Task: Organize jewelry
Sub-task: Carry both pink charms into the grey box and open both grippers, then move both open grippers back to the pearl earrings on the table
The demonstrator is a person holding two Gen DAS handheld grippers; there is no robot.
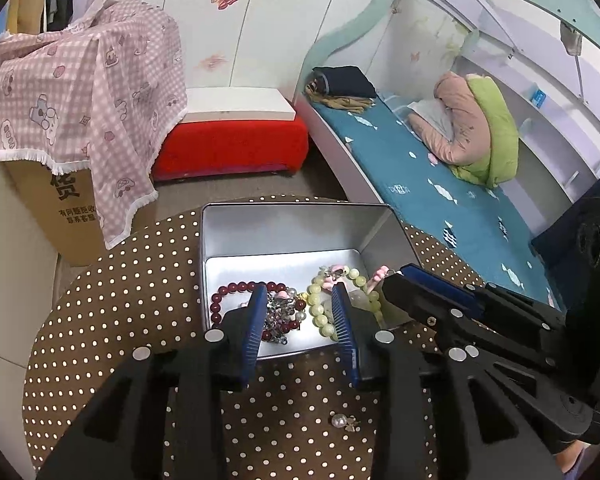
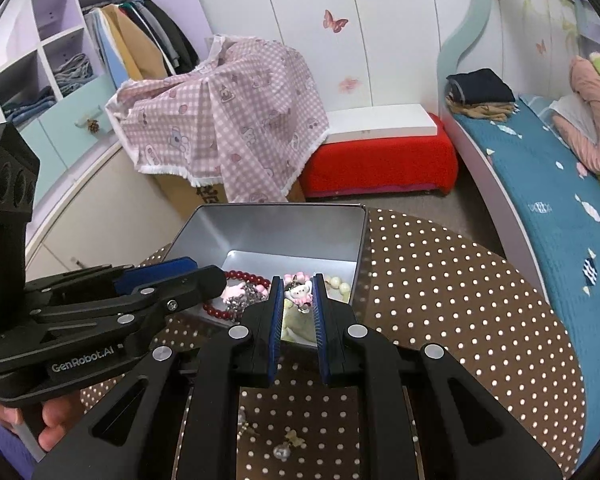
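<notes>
An open silver tin [image 1: 292, 210] [image 2: 280, 210] stands on the brown dotted table [image 1: 112, 300]. In it lie a dark red bead bracelet [image 1: 228, 292] [image 2: 250, 278], a pale green bead bracelet [image 1: 320, 314] [image 2: 340, 285] and a silver chain piece [image 1: 278, 316]. My left gripper [image 1: 299, 292] [image 2: 204, 274] hangs open over the tin, with the chain lying loose between its fingers. My right gripper [image 2: 297, 294] [image 1: 398, 274] is shut on a pink and white bear charm [image 2: 298, 294] just above the tin's right side. Small pearl earrings [image 1: 344, 422] [image 2: 284, 450] lie on the table in front of the tin.
Behind the table stands a cardboard box [image 1: 68, 216] draped with a pink checked cloth [image 2: 228, 120]. A red ottoman [image 1: 232, 148] carries a white box. The bed with a blue sheet [image 1: 440, 192] runs along the right. A hand [image 2: 56, 428] holds the left gripper.
</notes>
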